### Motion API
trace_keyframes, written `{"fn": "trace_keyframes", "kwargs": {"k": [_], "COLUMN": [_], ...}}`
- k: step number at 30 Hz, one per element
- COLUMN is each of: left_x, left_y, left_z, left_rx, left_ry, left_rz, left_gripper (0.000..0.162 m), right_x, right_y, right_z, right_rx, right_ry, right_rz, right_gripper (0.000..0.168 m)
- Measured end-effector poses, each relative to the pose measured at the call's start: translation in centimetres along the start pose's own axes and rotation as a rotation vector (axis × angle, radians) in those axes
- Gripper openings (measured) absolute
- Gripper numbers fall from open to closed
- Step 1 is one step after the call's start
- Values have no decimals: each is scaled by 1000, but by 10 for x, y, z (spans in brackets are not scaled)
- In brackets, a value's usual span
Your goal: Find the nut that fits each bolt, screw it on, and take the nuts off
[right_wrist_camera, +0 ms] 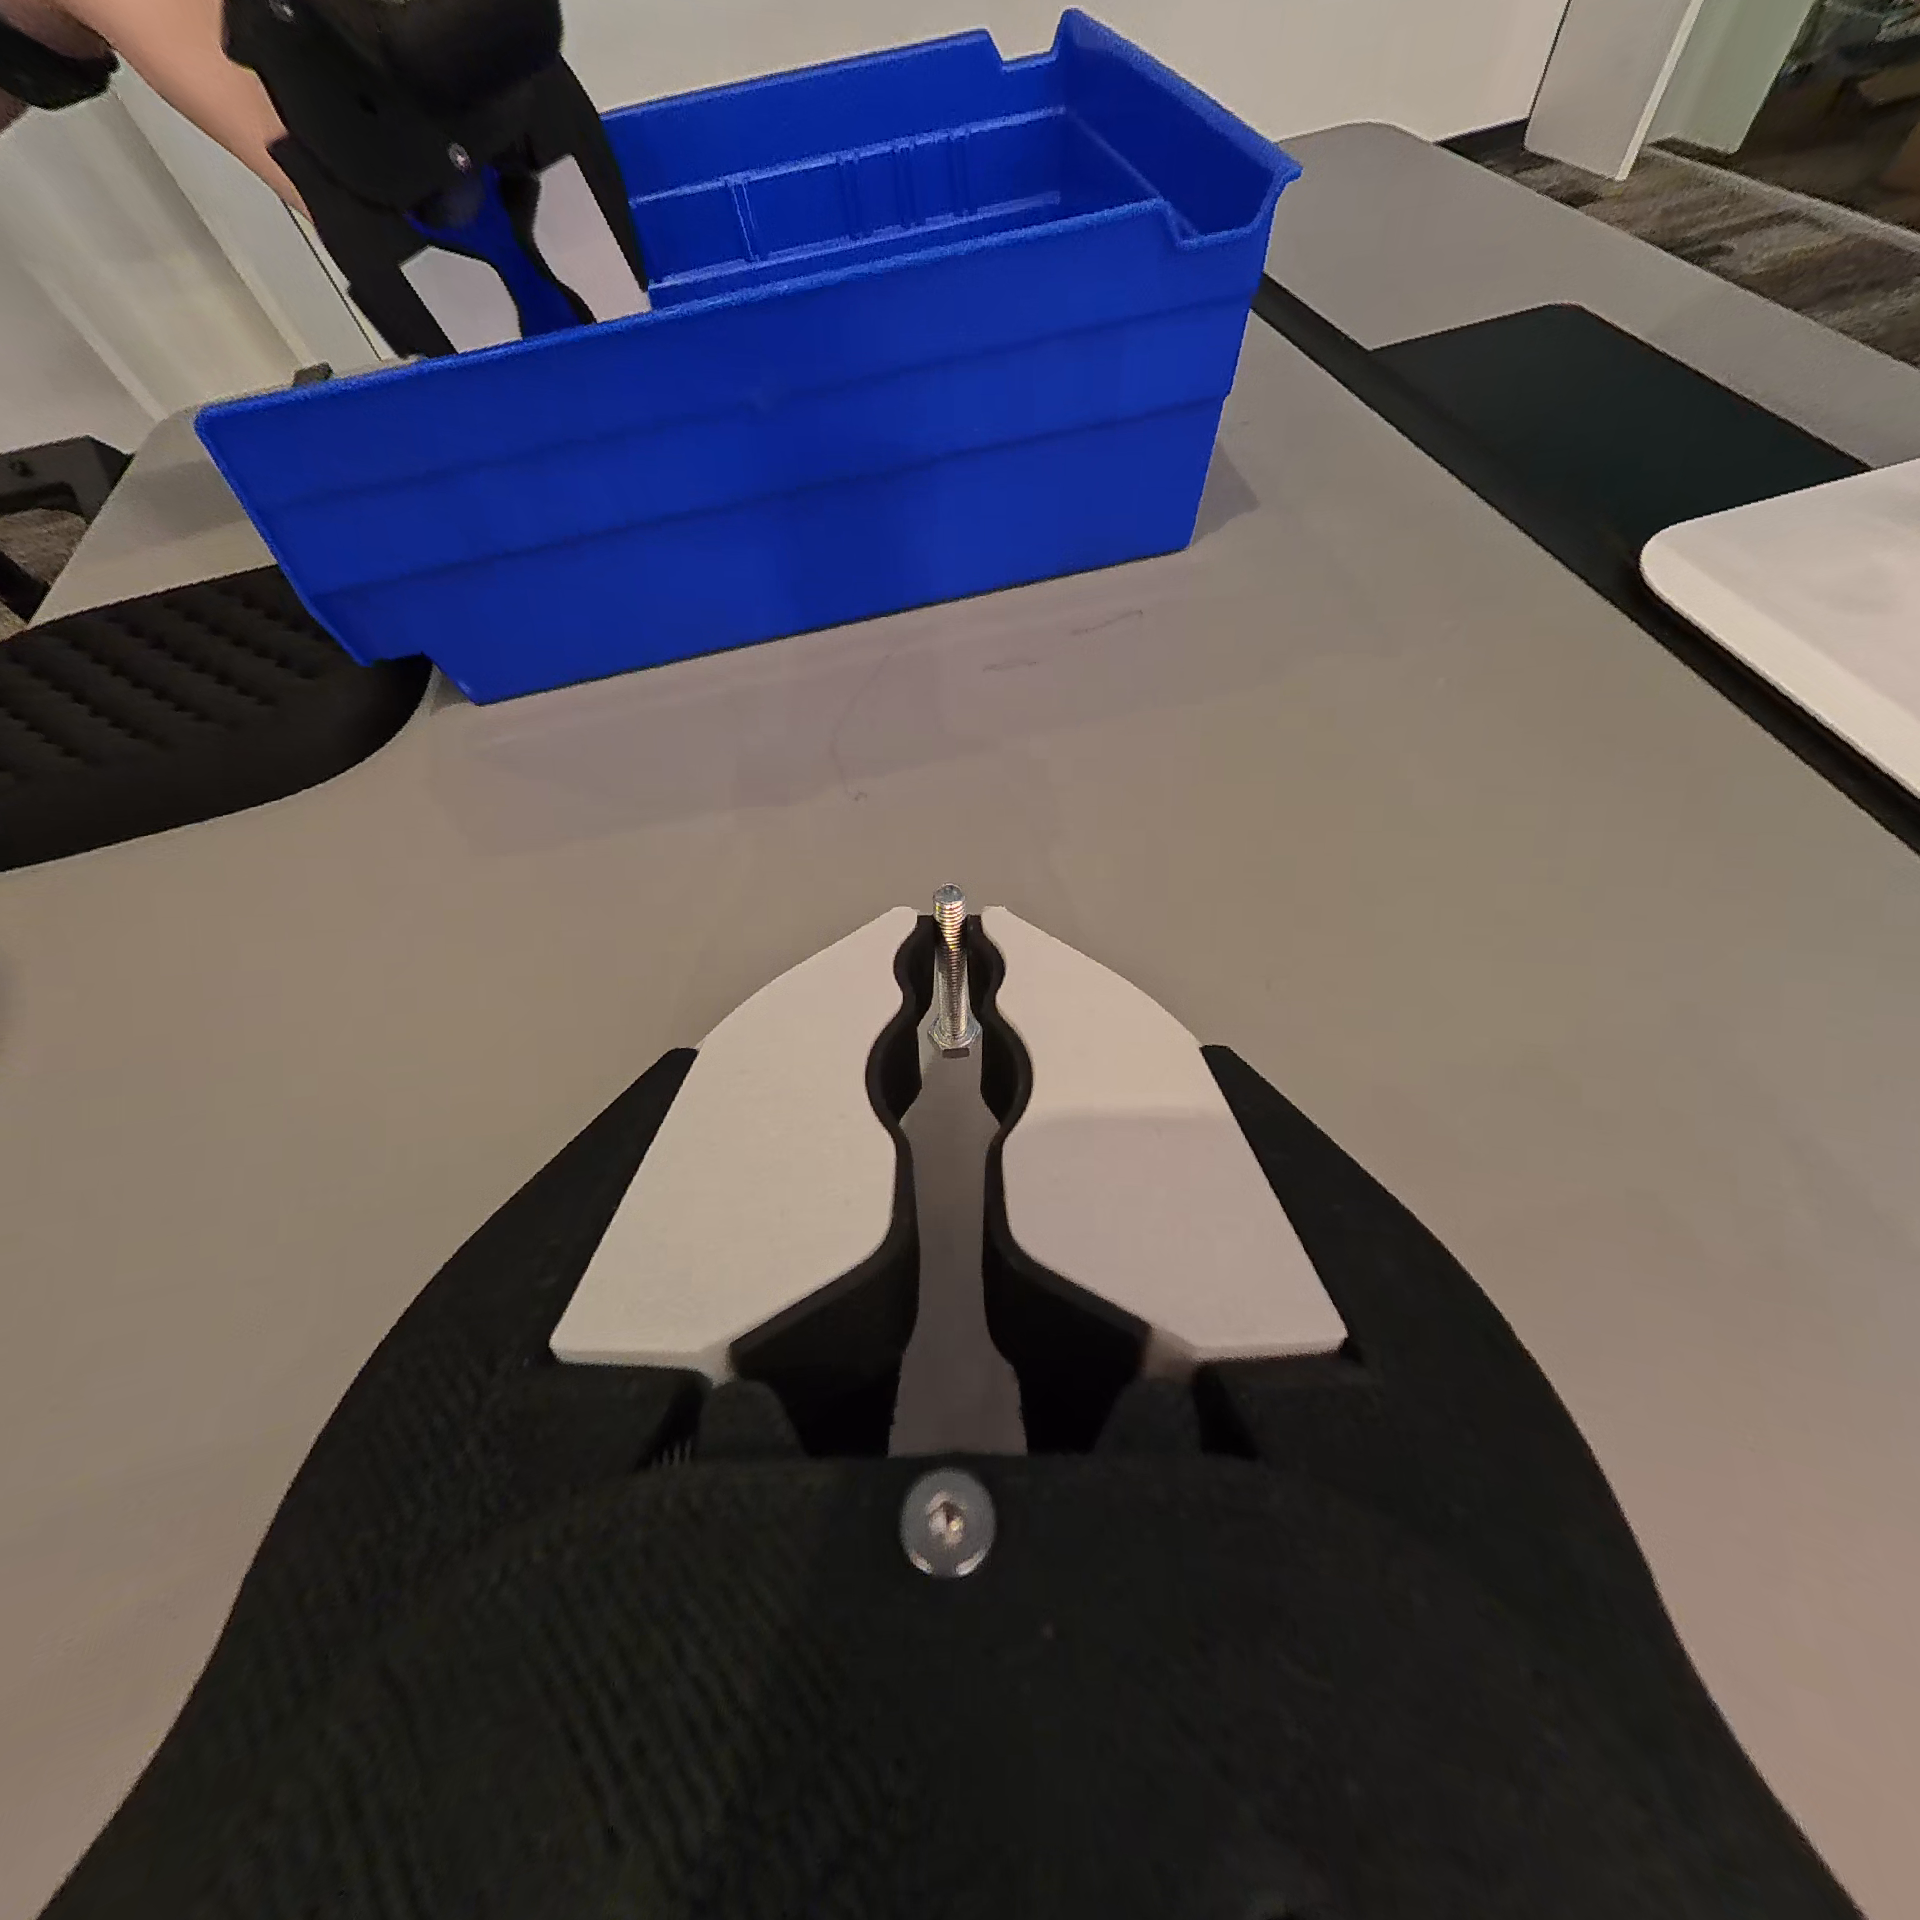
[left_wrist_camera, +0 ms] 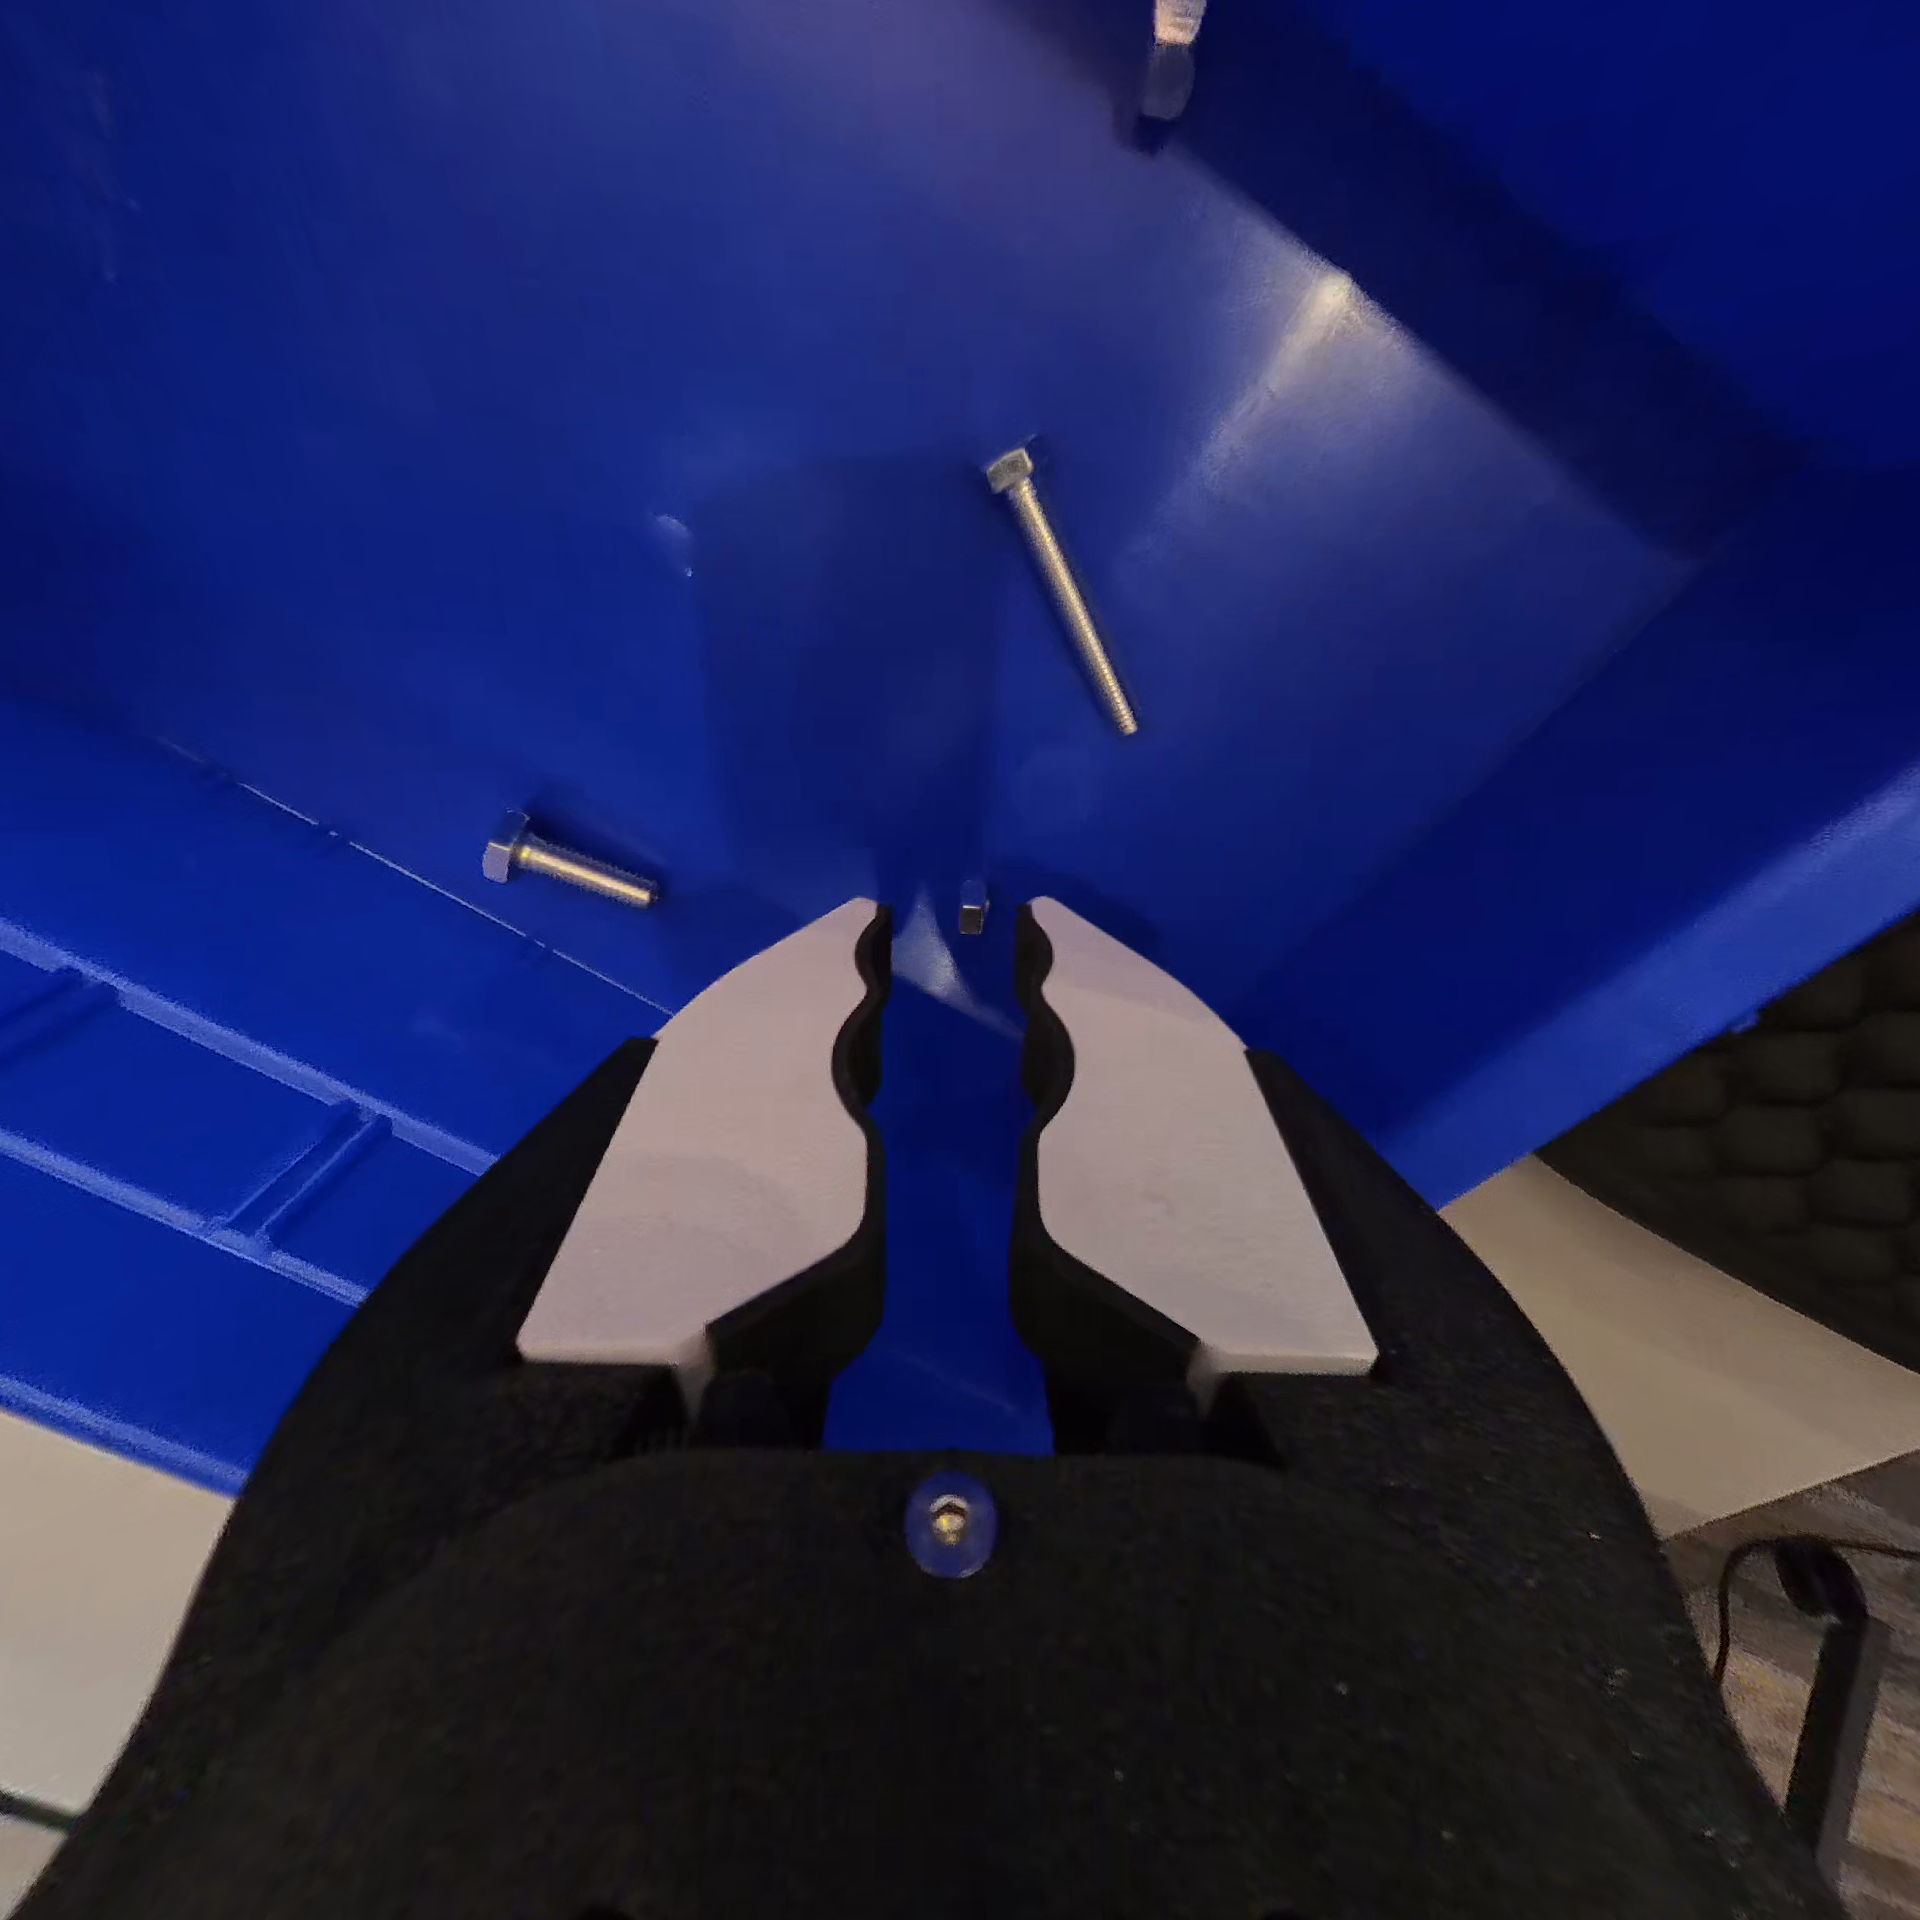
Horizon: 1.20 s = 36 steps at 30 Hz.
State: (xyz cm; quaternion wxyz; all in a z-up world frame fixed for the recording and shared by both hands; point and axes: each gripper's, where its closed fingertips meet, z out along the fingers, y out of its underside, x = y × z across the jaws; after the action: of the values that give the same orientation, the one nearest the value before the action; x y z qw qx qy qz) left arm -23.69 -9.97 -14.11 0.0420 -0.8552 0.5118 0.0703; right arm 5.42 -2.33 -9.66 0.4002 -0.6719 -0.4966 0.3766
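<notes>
A small bolt (right_wrist_camera: pixel 950 971) stood clamped in my right gripper (right_wrist_camera: pixel 951 914), its hex head down in the notch between the pads and its threaded tip poking out past my fingertips (right_wrist_camera: pixel 1039 935); those jaws were closed tight around the shank, above the bare grey desk (right_wrist_camera: pixel 1351 831). A tiny nut (left_wrist_camera: pixel 972 907) lay on the floor of the blue bin (left_wrist_camera: pixel 416 416), right in front of my left gripper (left_wrist_camera: pixel 954 914). Those jaws stood a little apart, with a narrow gap between them, holding nothing and, as far as I could tell, not touching the nut. Farther along the bin floor lay a long bolt (left_wrist_camera: pixel 1062 590) and, to the left, a short thick bolt (left_wrist_camera: pixel 566 864), well apart from each other. The bin sat on the desk beyond my right gripper, with a black foam pad (right_wrist_camera: pixel 156 686) beside its left corner.
</notes>
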Motion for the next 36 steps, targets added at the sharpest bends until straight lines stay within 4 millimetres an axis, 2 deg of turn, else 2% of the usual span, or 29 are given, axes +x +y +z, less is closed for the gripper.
{"fn": "trace_keyframes", "kwargs": {"k": [3,8,11,13,15,18,20,22,24,26,28,32,36], "left_x": [-1,-4,-1,-5,-9,-3,23,59,84,105,119,135,134], "left_y": [2,8,2,-2,-15,-64,-107,-146,-180,-214,-245,-301,-349], "left_z": [4,9,3,-9,-38,-109,-152,-173,-170,-155,-132,-92,-58], "left_rx": [-24,-54,6,48,134,386,589,709,758,784,780,738,692], "left_ry": [0,-12,11,-15,-72,-141,-51,101,173,264,358,595,663], "left_rz": [9,10,4,-19,-37,-85,-147,-171,-198,-212,-226,-304,-364], "left_gripper": [20,5,5,5,5,5,4,5,4,5,5,5,5], "right_x": [1,1,0,0,0,1,-1,-3,-7,-10,-13,-6,14], "right_y": [-2,-3,-3,-5,-11,-31,-48,-67,-85,-100,-107,-99,-92], "right_z": [-1,-3,-3,-4,-8,-18,-29,-46,-69,-95,-120,-166,-208], "right_rx": [6,13,10,16,34,85,129,170,203,206,187,96,90], "right_ry": [0,-3,-4,-3,4,32,46,71,103,132,148,198,306], "right_rz": [3,6,4,4,2,9,30,57,56,35,17,-1,-2], "right_gripper": [6,7,7,7,7,7,7,7,6,6,6,7,7]}}
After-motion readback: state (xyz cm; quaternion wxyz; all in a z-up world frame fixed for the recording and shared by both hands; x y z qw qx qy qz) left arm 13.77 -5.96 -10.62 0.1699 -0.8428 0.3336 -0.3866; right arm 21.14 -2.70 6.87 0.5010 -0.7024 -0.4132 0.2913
